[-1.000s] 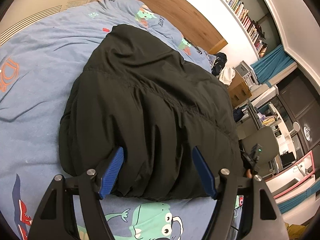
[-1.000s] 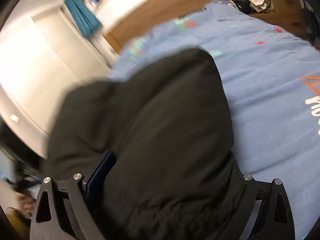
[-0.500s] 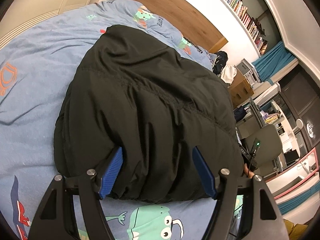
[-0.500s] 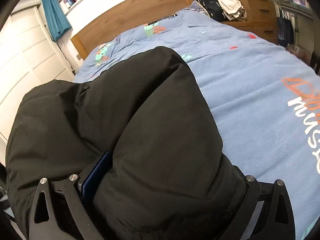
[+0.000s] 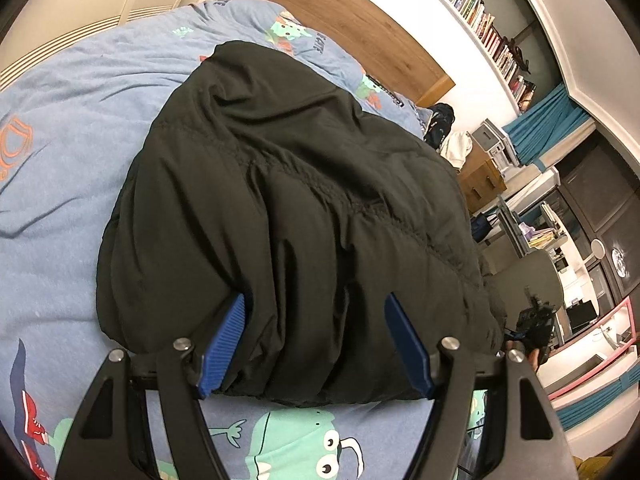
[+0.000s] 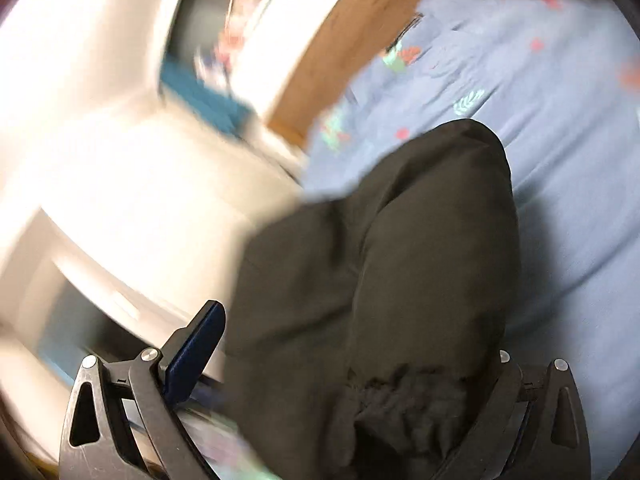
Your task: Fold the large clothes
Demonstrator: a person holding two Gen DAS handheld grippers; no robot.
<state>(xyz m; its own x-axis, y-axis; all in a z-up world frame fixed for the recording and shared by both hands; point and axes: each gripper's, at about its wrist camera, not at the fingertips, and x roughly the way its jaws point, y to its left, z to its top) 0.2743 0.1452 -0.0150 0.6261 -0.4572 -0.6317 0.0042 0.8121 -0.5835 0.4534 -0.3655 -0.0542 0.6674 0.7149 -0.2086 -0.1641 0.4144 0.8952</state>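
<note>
A black padded jacket (image 5: 288, 200) lies bunched on the blue printed bed cover (image 5: 68, 168). My left gripper (image 5: 316, 300) is at its near edge, jaws wide, with a thick roll of jacket filling the gap and both blue pads (image 5: 224, 340) pressed into it. In the blurred right wrist view the jacket (image 6: 400, 260) hangs raised in my right gripper (image 6: 352, 320). There the left pad (image 6: 196, 356) shows at the fabric's edge, and the right finger is buried under the cloth.
The wooden headboard (image 5: 352, 16) stands at the far end of the bed, under a shelf of books (image 5: 480, 12). A wooden dresser (image 5: 480, 184), a desk and a chair (image 5: 532, 276) crowd the right side. White cupboard doors (image 6: 120, 200) are on the left.
The right gripper has swung and rolled, carrying its part of the jacket up off the bed so the white wall shows behind it. The left gripper has stayed put with the same grip.
</note>
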